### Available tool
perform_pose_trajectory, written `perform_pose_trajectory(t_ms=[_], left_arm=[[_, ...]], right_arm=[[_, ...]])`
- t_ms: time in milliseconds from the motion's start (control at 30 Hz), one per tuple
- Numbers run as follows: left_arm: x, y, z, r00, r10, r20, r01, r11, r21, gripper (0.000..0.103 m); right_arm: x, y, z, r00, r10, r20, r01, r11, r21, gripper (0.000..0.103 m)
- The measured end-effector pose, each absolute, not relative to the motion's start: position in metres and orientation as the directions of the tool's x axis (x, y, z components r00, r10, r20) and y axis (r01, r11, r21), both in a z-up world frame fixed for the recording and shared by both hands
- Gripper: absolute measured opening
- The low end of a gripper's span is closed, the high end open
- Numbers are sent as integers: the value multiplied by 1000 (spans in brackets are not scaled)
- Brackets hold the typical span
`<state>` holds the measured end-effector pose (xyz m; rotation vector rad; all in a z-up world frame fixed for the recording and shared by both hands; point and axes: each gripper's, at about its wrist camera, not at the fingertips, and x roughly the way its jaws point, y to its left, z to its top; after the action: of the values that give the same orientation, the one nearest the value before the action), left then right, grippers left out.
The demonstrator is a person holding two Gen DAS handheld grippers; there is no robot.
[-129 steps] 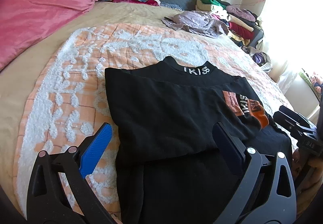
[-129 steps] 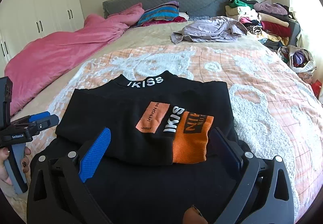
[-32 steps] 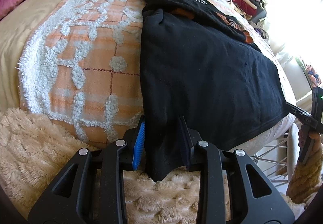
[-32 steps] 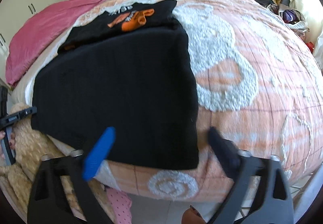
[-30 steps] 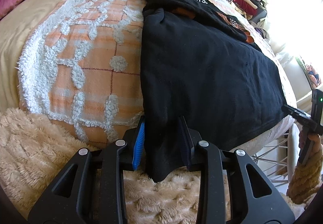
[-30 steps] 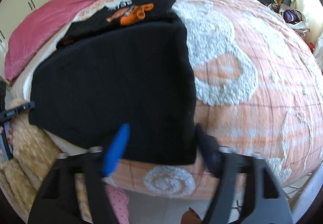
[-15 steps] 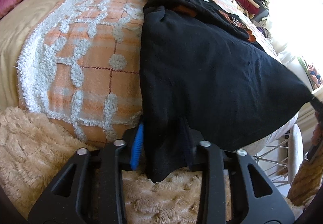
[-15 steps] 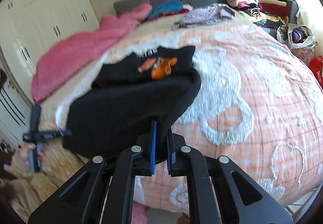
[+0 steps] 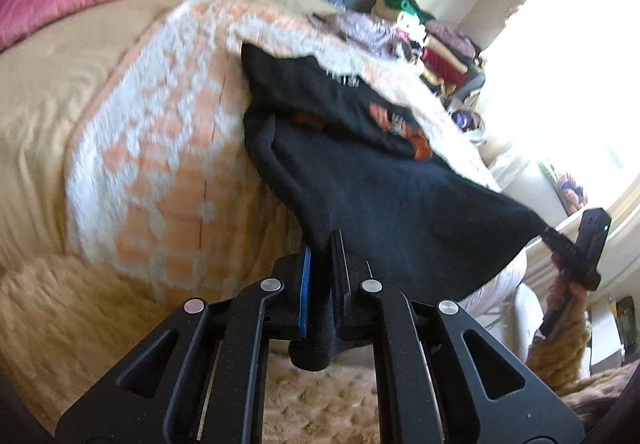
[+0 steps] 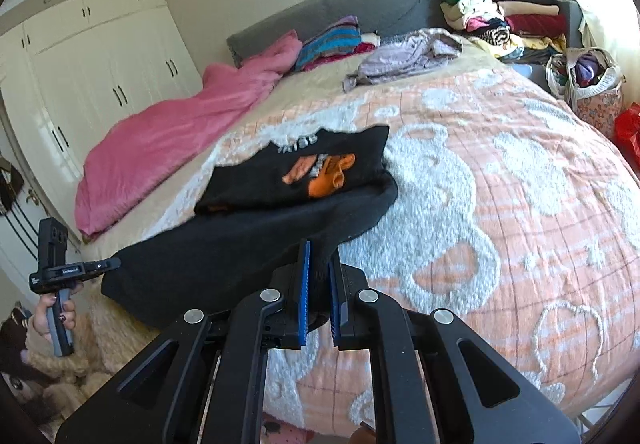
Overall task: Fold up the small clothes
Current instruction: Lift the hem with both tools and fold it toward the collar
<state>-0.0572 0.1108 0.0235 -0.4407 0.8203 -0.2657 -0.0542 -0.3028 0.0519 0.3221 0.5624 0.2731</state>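
A black shirt [image 10: 240,240] with an orange print [image 10: 320,172] lies on the peach and white bedspread [image 10: 500,204]; its upper part is folded flat. The lower hem hangs in the air, stretched between both grippers. My right gripper [image 10: 319,248] is shut on the hem's right corner. In the left wrist view my left gripper [image 9: 322,240] is shut on the left corner of the shirt [image 9: 380,196], and fabric bulges below its pads. Each camera shows the other hand: the left gripper [image 10: 114,263] at far left, the right gripper [image 9: 546,232] at far right.
A pink blanket [image 10: 180,132] covers the bed's left side. A lilac garment heap [image 10: 408,52] lies near the grey headboard, and a stack of folded clothes [image 10: 508,20] with a full bag [image 10: 588,80] stands at the right. Fluffy beige fabric [image 9: 60,316] lies below the bed's near edge.
Both grippers closed on the hem corners, the right one first. The hem then rose off the bed's edge and now hangs taut between them. Both cameras sit higher.
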Motion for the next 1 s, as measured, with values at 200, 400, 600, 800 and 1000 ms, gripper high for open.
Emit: perform_pose_trajectory(t_ms=[200, 400, 600, 800, 1000], left_arm=[[-45, 127, 41, 693, -393, -605, 47, 861, -506, 3], [-26, 137, 61, 719, -387, -578, 42, 854, -519, 3], [-6, 141, 74, 738, -365, -568, 29, 858, -513, 3], [14, 144, 79, 746, -341, -572, 10, 865, -502, 3], [36, 145, 85, 748, -324, -579, 1, 873, -487, 3]], right_arm=[[-44, -310, 71, 849, 336, -407, -164, 901, 401, 7], [-28, -315, 90, 868, 351, -352, -180, 881, 437, 7], [-8, -319, 107, 882, 342, -325, -174, 876, 450, 7], [16, -320, 117, 895, 315, -315, -156, 884, 441, 7], [42, -324, 118, 901, 295, -318, -131, 884, 449, 7]])
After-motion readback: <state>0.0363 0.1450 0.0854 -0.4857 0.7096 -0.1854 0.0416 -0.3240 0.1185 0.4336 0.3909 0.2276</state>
